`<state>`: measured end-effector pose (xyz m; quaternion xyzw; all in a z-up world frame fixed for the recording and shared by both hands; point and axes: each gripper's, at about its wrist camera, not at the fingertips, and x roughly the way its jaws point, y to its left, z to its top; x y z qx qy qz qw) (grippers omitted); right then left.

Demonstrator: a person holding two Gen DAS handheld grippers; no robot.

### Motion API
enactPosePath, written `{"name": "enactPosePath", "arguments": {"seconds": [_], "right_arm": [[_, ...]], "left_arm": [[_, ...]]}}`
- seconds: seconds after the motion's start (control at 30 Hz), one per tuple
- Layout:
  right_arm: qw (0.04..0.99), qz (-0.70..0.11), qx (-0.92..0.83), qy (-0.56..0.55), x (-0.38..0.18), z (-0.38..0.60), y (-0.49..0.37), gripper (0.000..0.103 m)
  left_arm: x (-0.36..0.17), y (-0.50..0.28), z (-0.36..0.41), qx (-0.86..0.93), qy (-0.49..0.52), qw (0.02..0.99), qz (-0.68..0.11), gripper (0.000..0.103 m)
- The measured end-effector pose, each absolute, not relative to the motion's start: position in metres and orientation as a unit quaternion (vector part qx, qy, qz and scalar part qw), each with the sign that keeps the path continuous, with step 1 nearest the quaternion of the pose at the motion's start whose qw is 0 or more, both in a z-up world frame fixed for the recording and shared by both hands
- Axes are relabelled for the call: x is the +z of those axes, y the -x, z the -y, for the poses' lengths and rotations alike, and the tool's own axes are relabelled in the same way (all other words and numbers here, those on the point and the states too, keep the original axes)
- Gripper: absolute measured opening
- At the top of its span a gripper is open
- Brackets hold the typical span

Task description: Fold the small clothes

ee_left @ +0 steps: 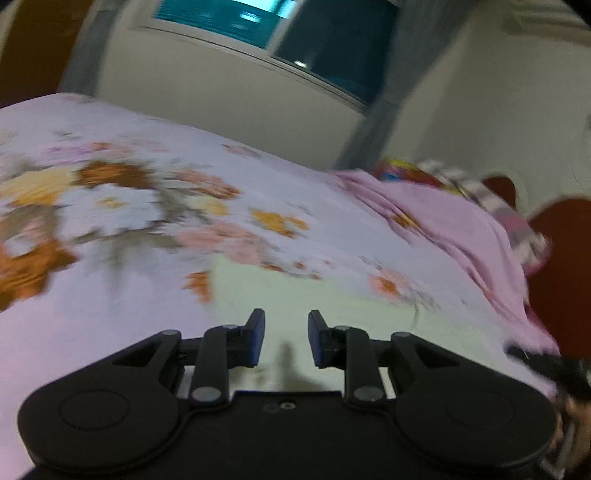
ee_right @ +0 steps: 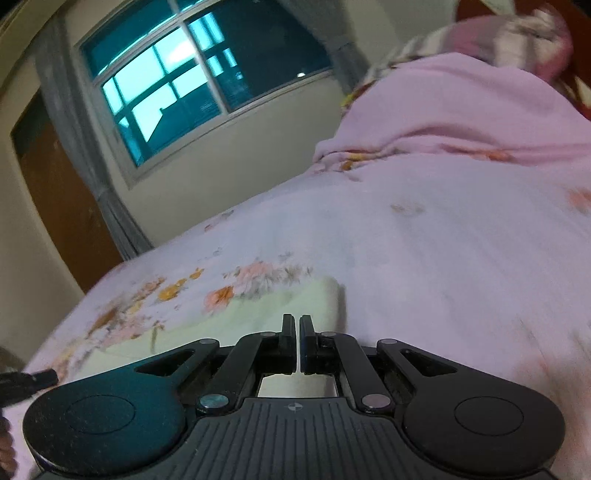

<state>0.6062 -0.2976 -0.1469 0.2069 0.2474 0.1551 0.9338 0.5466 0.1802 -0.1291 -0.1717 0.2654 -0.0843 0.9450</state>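
A pale cream-green small garment (ee_left: 310, 299) lies flat on the floral pink bed sheet (ee_left: 110, 192). My left gripper (ee_left: 286, 334) hovers low over the garment with its jaws apart and nothing between them. In the right wrist view the same garment (ee_right: 236, 317) lies just ahead of and under my right gripper (ee_right: 297, 341), whose jaws are nearly together with a thin gap; no cloth shows between them. The sheet (ee_right: 424, 240) fills the right half of that view. Both views are motion-blurred.
A pink blanket (ee_left: 454, 221) is bunched at the bed's far right, also seen in the right wrist view (ee_right: 454, 107), with patterned pillows (ee_right: 517, 33) behind. A window (ee_right: 192, 77), grey curtains (ee_right: 70, 122) and a brown door (ee_right: 59, 199) line the wall. The other gripper's tip (ee_right: 29, 380) shows at left.
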Motion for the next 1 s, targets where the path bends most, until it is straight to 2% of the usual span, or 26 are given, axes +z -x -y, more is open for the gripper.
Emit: {"name": "enactPosePath", "arguments": {"seconds": [0.13, 0.2, 0.23, 0.3, 0.37, 0.43, 0.53, 0.6, 0.7, 0.73, 0.77, 0.9, 0.93, 0.97, 1.0], "right_arm": [[0.928, -0.306, 0.129, -0.171, -0.162, 0.282, -0.672, 0.002], [0.916, -0.360, 0.093, -0.150, -0.178, 0.281, -0.698, 0.002], [0.915, -0.359, 0.092, -0.159, -0.180, 0.287, -0.697, 0.002], [0.913, -0.349, 0.108, -0.182, -0.176, 0.298, -0.679, 0.003], [0.914, -0.335, 0.139, -0.183, -0.173, 0.304, -0.647, 0.003], [0.905, -0.360, 0.161, -0.162, -0.180, 0.299, -0.620, 0.003], [0.915, -0.355, 0.159, -0.108, -0.178, 0.293, -0.582, 0.003], [0.927, -0.323, 0.156, -0.112, -0.166, 0.297, -0.560, 0.003], [0.931, -0.293, 0.180, -0.122, -0.159, 0.290, -0.551, 0.003], [0.926, -0.313, 0.176, -0.114, -0.166, 0.285, -0.558, 0.003], [0.908, -0.370, 0.166, -0.103, -0.181, 0.279, -0.572, 0.004], [0.909, -0.370, 0.148, -0.121, -0.162, 0.286, -0.552, 0.006], [0.914, -0.355, 0.151, -0.127, -0.154, 0.291, -0.536, 0.013], [0.917, -0.344, 0.154, -0.130, -0.147, 0.297, -0.515, 0.036], [0.919, -0.338, 0.156, -0.131, -0.142, 0.302, -0.493, 0.052]], "left_arm": [[-0.159, -0.592, -0.158, -0.072, 0.117, 0.931, -0.338, 0.023], [-0.166, -0.594, -0.156, -0.068, 0.097, 0.935, -0.334, 0.024], [-0.164, -0.593, -0.156, -0.066, 0.097, 0.935, -0.335, 0.023], [-0.152, -0.577, -0.154, -0.071, 0.089, 0.943, -0.312, 0.023], [-0.149, -0.558, -0.152, -0.078, 0.068, 0.950, -0.294, 0.030], [-0.159, -0.545, -0.148, -0.072, 0.034, 0.946, -0.313, 0.031], [-0.158, -0.519, -0.155, -0.063, 0.040, 0.951, -0.301, 0.032], [-0.148, -0.508, -0.158, -0.058, 0.050, 0.956, -0.284, 0.031], [-0.153, -0.513, -0.151, -0.053, 0.027, 0.947, -0.315, 0.044], [-0.162, -0.520, -0.148, -0.044, 0.014, 0.938, -0.344, 0.052], [-0.166, -0.522, -0.148, -0.046, 0.009, 0.937, -0.345, 0.052], [-0.149, -0.498, -0.158, -0.043, 0.043, 0.937, -0.343, 0.053], [-0.145, -0.483, -0.159, -0.043, 0.040, 0.938, -0.341, 0.057], [-0.144, -0.466, -0.160, -0.045, 0.038, 0.938, -0.341, 0.061], [-0.142, -0.448, -0.161, -0.046, 0.036, 0.939, -0.340, 0.062]]}}
